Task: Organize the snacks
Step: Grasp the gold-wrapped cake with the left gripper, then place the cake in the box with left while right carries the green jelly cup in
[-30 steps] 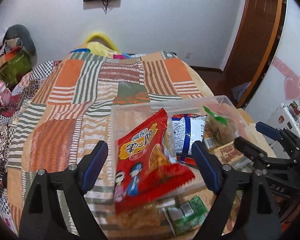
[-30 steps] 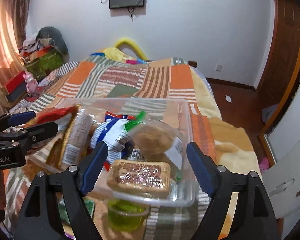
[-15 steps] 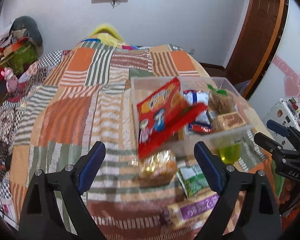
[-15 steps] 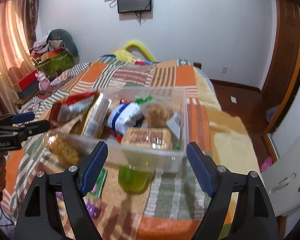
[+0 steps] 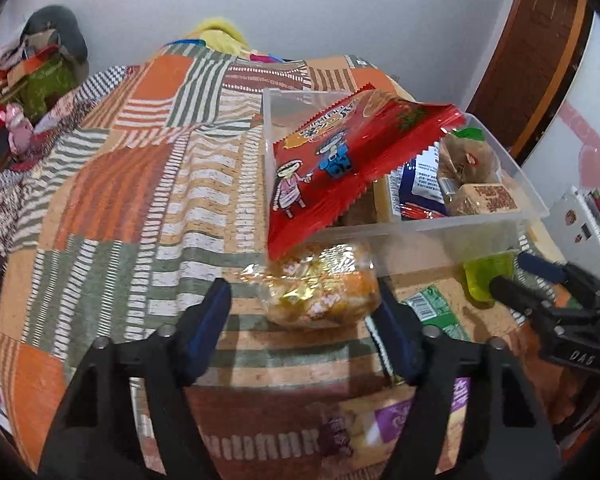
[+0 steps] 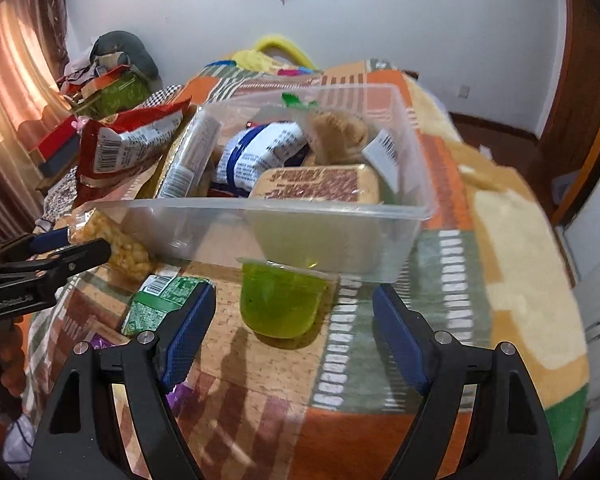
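A clear plastic bin (image 5: pixel 452 226) (image 6: pixel 284 220) on the patchwork bedspread holds several snacks; a red snack bag (image 5: pixel 340 152) (image 6: pixel 120 148) hangs over its left rim. My left gripper (image 5: pixel 304 328) is open, its fingers either side of a yellow puffed-corn packet (image 5: pixel 324 292) (image 6: pixel 116 248) in front of the bin. My right gripper (image 6: pixel 292 332) is open just before a green jelly cup (image 6: pixel 280 300) (image 5: pixel 486 276) lying against the bin's front wall. A green packet (image 6: pixel 160 300) (image 5: pixel 436 312) and a purple packet (image 5: pixel 400 420) lie between them.
The bedspread (image 5: pixel 140 200) stretches away to the left and far side. Clutter and a pink toy (image 5: pixel 18 124) sit at the left wall. A wooden door (image 5: pixel 540 52) and the bed's right edge (image 6: pixel 540 280) are on the right.
Both grippers pulled back from the bin and dropped low toward the bedspread. The left now brackets the puffed-corn packet; the right now faces the jelly cup.
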The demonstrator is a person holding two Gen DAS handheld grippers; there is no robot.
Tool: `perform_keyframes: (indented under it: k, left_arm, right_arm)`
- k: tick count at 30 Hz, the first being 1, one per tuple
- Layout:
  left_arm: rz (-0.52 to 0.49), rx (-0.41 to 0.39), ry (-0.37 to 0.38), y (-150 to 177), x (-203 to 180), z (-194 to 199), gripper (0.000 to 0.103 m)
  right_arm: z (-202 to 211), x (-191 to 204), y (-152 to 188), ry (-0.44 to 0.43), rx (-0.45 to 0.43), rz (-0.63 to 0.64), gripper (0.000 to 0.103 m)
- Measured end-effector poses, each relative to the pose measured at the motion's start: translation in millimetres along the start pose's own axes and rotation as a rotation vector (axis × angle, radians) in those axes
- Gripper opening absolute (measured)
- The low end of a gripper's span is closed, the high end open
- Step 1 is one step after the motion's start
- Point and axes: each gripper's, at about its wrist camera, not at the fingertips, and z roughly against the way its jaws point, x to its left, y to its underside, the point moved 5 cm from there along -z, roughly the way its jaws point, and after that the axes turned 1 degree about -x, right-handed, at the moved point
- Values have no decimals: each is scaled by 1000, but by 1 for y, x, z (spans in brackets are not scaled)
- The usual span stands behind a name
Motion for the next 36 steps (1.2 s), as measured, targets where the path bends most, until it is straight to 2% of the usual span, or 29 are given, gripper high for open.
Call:
perform_keyframes:
  k: [2,4,6,10,12,16,23,31,36]
  left_arm:
    - [6,-1,6,0,-1,-2,60]
    - [-1,-2,14,1,-3,-3,48]
    - [-11,-8,13,1,-5,-2,47]
    - [-50,-19,-6,5,-10,3,45]
    - [-61,-19,-2,8,-13,8,45]
    - [-68,-29,13,10,-16,23,45]
    - [-53,-66,48,1,-22,50,45]
    - [-61,-127,95,-18,-46,75,45]
    - [-65,-145,133,-36,-60,76,45]
  right_arm:
    - [-6,-1,1,-18,11,-21,76]
    - [-10,-1,2,-32,27,-36,71]
    - [-15,-2,4,-45,41,-58,70]
    - [-16,-5,6,-55,45,-78,52]
    - [-13,-3,8,-69,46,-72,46]
    - [-6,3,12,-32,37,-24,46]
    - [18,9,14,-19,2,7,45]
    - [53,1,-3,-1,-91,5,46]
    - [64,-7,-21,24,-147,-8,46]
